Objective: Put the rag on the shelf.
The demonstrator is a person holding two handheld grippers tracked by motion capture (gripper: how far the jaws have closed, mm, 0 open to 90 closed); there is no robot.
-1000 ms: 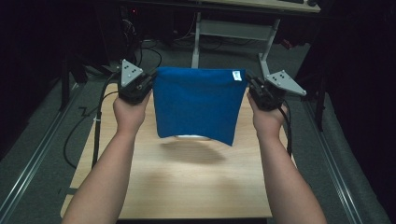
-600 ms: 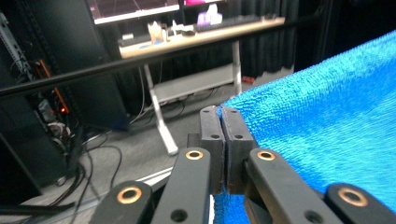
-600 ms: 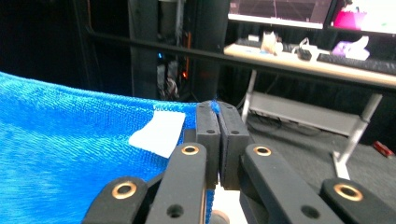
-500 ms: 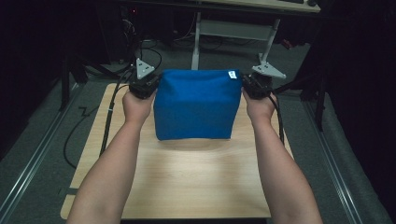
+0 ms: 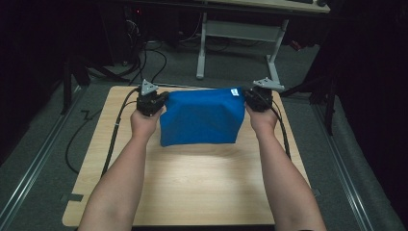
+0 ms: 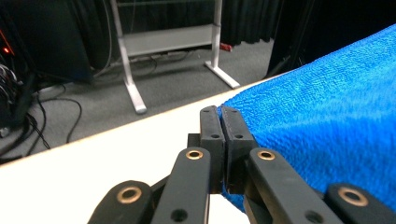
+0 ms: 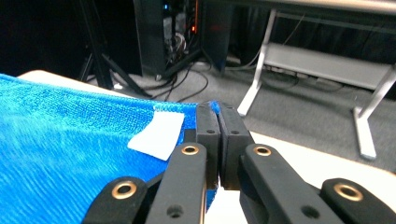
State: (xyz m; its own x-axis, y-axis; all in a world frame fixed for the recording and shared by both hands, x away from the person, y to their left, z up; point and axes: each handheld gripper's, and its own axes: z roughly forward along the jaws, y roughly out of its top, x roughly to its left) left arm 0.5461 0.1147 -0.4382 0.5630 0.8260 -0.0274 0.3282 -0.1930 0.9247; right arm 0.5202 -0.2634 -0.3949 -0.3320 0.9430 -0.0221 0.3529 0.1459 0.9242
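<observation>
The soft, light blue towel (image 5: 199, 122) hangs limp over the far half of the counter (image 5: 192, 187), each hand-held gripper, left (image 5: 153, 102) and right (image 5: 254, 99), pinching a top corner, the best hold for limp cloth.

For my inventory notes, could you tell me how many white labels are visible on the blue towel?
1. A white label sits at the far corner of the blue towel, beside the right gripper; it also shows in the right gripper view. Folds could hide others.
</observation>
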